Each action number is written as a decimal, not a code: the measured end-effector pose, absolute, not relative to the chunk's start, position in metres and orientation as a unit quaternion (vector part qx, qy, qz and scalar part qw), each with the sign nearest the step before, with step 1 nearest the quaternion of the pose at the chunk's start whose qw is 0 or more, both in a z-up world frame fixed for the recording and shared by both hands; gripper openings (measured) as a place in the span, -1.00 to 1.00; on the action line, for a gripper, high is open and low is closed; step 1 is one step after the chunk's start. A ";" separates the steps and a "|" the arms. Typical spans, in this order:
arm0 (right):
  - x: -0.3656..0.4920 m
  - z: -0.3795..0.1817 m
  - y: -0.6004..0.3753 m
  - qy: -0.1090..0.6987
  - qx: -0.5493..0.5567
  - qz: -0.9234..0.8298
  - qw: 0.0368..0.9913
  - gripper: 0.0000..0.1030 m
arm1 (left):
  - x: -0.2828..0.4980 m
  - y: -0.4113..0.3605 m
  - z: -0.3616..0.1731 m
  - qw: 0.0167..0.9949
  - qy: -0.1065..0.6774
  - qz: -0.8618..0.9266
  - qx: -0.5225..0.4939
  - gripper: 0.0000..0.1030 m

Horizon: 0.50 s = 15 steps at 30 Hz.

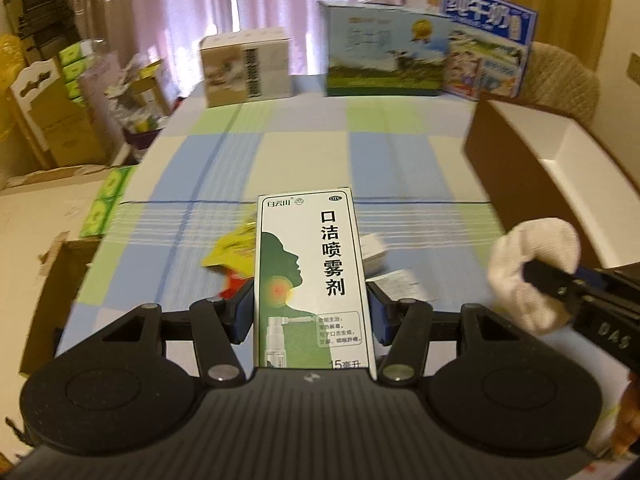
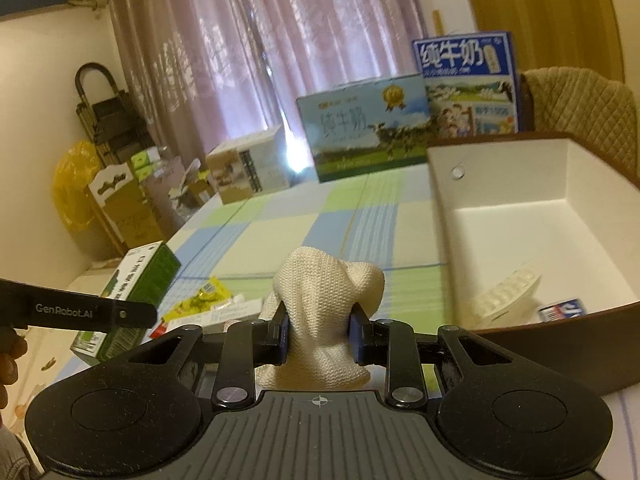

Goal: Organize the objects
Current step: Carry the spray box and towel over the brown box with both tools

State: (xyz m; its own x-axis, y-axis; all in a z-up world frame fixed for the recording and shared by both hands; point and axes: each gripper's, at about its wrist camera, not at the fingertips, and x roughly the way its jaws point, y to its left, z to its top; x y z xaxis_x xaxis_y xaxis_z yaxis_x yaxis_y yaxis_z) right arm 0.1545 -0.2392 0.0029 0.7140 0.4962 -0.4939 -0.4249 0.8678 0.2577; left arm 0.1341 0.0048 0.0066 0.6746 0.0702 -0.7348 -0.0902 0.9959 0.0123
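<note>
My left gripper [image 1: 310,312] is shut on a white and green spray medicine box [image 1: 312,276], held above the checked tablecloth [image 1: 304,156]; the same medicine box [image 2: 132,292] shows at the left of the right wrist view. My right gripper [image 2: 320,334] is shut on a bunched white cloth [image 2: 324,312], which also appears as the white cloth [image 1: 532,276] at the right of the left wrist view. A brown storage box with a white inside [image 2: 520,216] stands to the right; it holds a white plastic piece [image 2: 504,292] and a small blue packet [image 2: 560,310].
A yellow packet [image 1: 236,248] and small white boxes [image 1: 372,252] lie on the cloth below the grippers. Milk cartons [image 1: 384,52] and a beige box [image 1: 248,68] stand along the table's far edge. Cardboard boxes and clutter [image 1: 72,100] fill the floor at left.
</note>
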 end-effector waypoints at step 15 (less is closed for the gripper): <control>0.178 0.052 -0.330 0.242 0.099 0.168 0.951 -0.50 | 0.172 -0.113 0.047 0.927 0.369 -0.063 0.023 0.01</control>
State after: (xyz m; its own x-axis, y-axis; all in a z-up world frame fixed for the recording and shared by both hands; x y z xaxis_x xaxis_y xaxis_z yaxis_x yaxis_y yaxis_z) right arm 0.1784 -0.3302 0.0522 0.8268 0.3673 -0.4261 -0.2720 0.9240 0.2689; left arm 0.1725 -0.1130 0.0466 0.7196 -0.1006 -0.6871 0.1347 0.9909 -0.0041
